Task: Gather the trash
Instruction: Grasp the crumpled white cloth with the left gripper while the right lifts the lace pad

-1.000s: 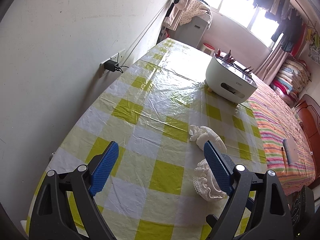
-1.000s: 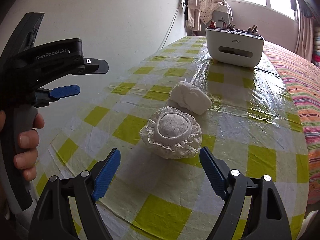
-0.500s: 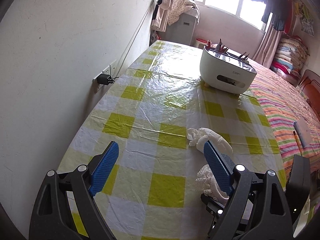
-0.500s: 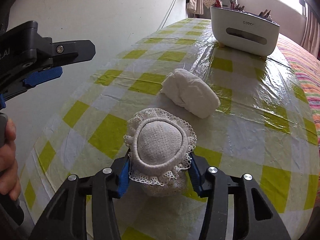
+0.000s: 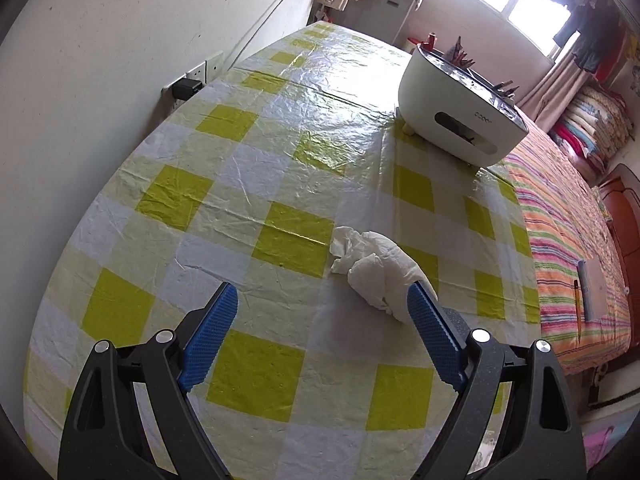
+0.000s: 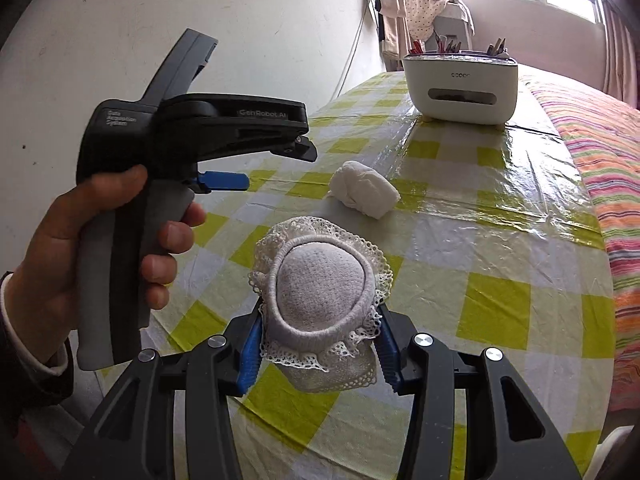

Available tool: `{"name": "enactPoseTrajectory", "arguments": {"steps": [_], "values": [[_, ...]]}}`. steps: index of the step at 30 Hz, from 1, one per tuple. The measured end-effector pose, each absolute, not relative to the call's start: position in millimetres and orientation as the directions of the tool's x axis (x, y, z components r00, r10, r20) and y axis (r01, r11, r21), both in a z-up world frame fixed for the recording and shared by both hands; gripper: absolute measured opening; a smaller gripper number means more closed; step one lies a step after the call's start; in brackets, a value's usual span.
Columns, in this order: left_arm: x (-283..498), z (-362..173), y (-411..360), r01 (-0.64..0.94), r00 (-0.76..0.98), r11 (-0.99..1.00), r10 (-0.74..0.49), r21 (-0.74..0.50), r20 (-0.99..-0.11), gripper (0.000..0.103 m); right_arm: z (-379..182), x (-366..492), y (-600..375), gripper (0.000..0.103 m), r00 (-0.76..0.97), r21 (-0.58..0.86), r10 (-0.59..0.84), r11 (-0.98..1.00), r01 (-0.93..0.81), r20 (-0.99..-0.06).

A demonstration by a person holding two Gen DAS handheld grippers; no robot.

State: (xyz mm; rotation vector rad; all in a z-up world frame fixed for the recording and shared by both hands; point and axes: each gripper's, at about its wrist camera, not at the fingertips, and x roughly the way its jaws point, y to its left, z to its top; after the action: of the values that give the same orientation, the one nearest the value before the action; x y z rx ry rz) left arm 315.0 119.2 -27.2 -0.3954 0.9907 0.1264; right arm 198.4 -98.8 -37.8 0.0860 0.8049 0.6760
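- vs a second ago: right gripper (image 6: pixel 318 344) had gone from wide apart with the lace-edged cloth ball (image 6: pixel 320 292) lying ahead of it on the table, to clamped on that ball. Half a second ago the pads were already on it; grip looked the same after.
- Ball was gone from the left wrist view, where it had sat by the right-hand finger a second ago. Only the crumpled tissue (image 5: pixel 380 268) was left there.
- Left view had shifted: tissue sat higher and more central between the fingers than before, bin (image 5: pixel 456 112) looked closer.
- Right fingers: blue pads (image 6: pixel 250 354) pressed on both sides of the ball, lace frill bulging over them. Ball appeared lifted clear of the checked tablecloth (image 6: pixel 500 240), though contact under it couldn't be confirmed.
- Left gripper (image 5: pixel 322 320): fingers wide apart, nothing between them. Right-hand pad (image 5: pixel 434 340) overlapped the near edge of the tissue in view; touching or just in front, couldn't tell.
- In the right wrist view a hand (image 6: pixel 100 240) held the left gripper above the table, off to the left.
- Tissue lay on the cloth, between the grippers and the white bin at the far end.
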Motion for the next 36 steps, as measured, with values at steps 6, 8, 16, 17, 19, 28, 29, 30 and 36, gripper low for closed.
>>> {"name": "enactPoseTrajectory", "arguments": {"steps": [6, 8, 16, 17, 19, 28, 29, 30, 36], "values": [[341, -38, 109, -0.352, 0.503, 0.906, -0.03, -0.236, -0.864, 0.085, -31, 193, -114, 0.046, 0.509, 0.354, 0.616, 0.776, -0.522, -0.601], [348, -38, 104, -0.362, 0.501, 0.905, -0.014, -0.225, -0.865, 0.085, -31, 194, -119, 0.046, 0.493, 0.387, 0.636, 0.763, -0.518, -0.594], [374, -55, 84, -0.421, 0.44, 0.89, 0.03, -0.176, -0.897, 0.086, -28, 192, -134, 0.046, 0.494, 0.43, 0.662, 0.746, -0.509, -0.563], [377, -60, 83, -0.427, 0.423, 0.889, 0.037, -0.163, -0.905, 0.085, -27, 192, -136, 0.046, 0.498, 0.432, 0.662, 0.747, -0.506, -0.56], [381, -66, 83, -0.442, 0.402, 0.884, 0.043, -0.152, -0.915, 0.085, -27, 191, -141, 0.046, 0.499, 0.441, 0.667, 0.743, -0.503, -0.554], [376, -66, 82, -0.371, 0.404, 0.91, -0.021, -0.185, -0.915, 0.034, -20, 182, -155, 0.046, 0.534, 0.456, 0.663, 0.749, -0.481, -0.525], [372, -65, 82, -0.359, 0.404, 0.914, -0.031, -0.189, -0.914, 0.032, -20, 181, -156, 0.046, 0.536, 0.456, 0.662, 0.75, -0.479, -0.524], [368, -64, 82, -0.348, 0.407, 0.918, -0.033, -0.188, -0.913, 0.031, -20, 180, -158, 0.046, 0.541, 0.455, 0.659, 0.752, -0.476, -0.522], [332, -58, 81, -0.269, 0.417, 0.946, -0.053, -0.179, -0.907, 0.028, -20, 170, -161, 0.046, 0.565, 0.449, 0.643, 0.766, -0.46, -0.517]]}}
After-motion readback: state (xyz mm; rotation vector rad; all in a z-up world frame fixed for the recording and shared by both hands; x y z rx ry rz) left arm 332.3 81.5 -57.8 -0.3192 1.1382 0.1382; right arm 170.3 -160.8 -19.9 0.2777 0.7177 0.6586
